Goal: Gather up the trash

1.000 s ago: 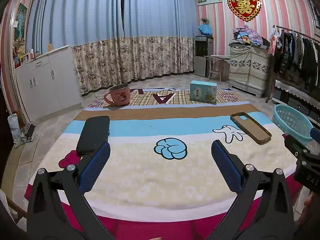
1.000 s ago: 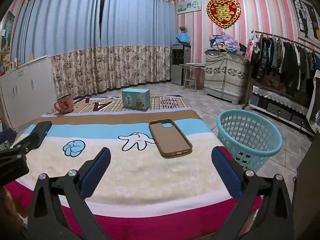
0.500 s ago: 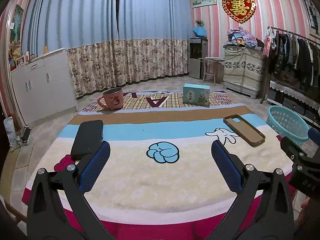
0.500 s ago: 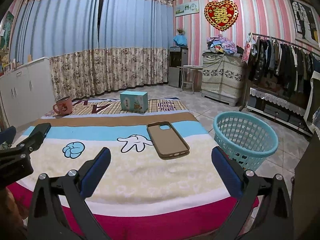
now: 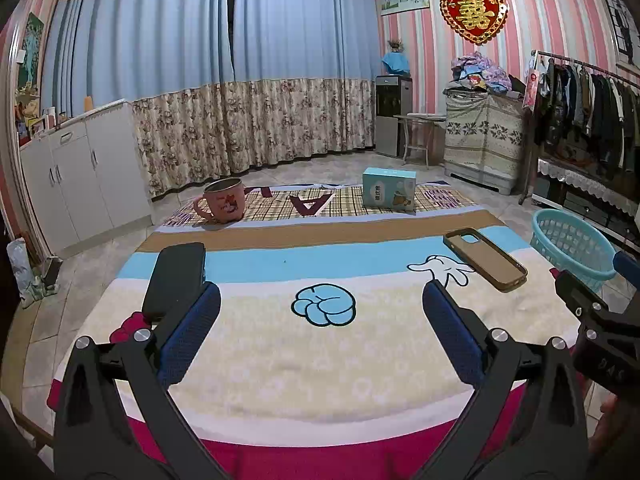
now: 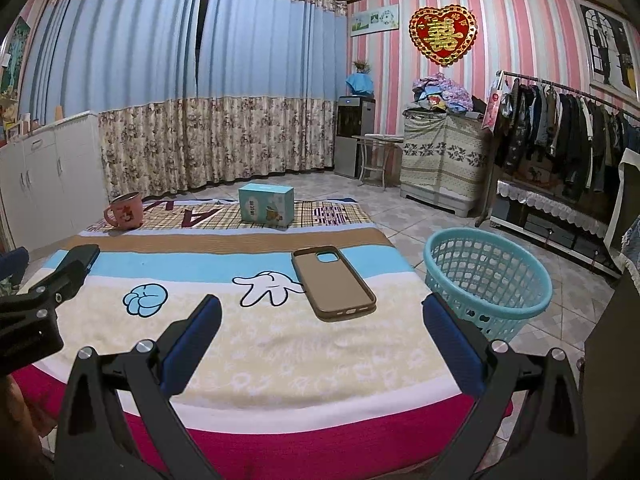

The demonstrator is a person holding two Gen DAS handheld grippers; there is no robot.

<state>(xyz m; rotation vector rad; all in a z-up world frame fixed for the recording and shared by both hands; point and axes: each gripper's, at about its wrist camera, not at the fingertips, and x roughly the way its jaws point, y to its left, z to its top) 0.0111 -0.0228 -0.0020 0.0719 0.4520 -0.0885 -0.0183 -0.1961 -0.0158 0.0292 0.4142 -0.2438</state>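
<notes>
Both the left hand-held gripper [image 5: 320, 320] and the right hand-held gripper [image 6: 320, 320] hover spread wide and empty over the cloth-covered surface [image 5: 320, 364]. On it lie a black case [image 5: 175, 276] at 10 o'clock, a mug [image 5: 223, 200] and box [image 5: 389, 195] at the far edge, and a phone case [image 6: 333, 282]. A basket [image 6: 488, 280] stands on the tiled floor at 2 o'clock, before curtains [image 6: 192, 100].
</notes>
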